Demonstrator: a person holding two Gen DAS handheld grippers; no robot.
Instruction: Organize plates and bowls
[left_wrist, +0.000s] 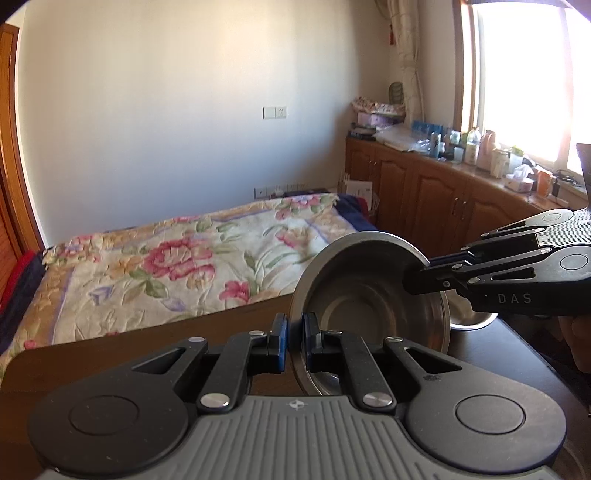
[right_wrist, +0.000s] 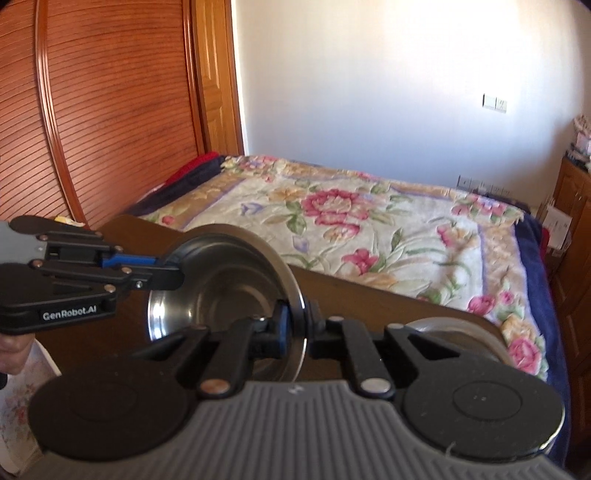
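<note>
In the left wrist view, lower centre, the left gripper (left_wrist: 294, 341) pinches the rim of a steel bowl (left_wrist: 369, 295) tilted on edge above the dark table (left_wrist: 129, 343); at right, the right gripper (left_wrist: 415, 280) clamps its opposite rim. A second bowl (left_wrist: 474, 319) sits behind.

My bowl (left_wrist: 369, 295) is bare silver steel, and so is the second bowl (left_wrist: 472, 314) behind it. My grippers, left (left_wrist: 294, 341) and right (right_wrist: 295, 325), are black with blue pads (left_wrist: 282, 341) and grey ribbed bodies. The table (left_wrist: 147, 343) is dark brown. The bedspread (right_wrist: 369, 221) is cream with pink flowers, green leaves and a navy edge.
</note>
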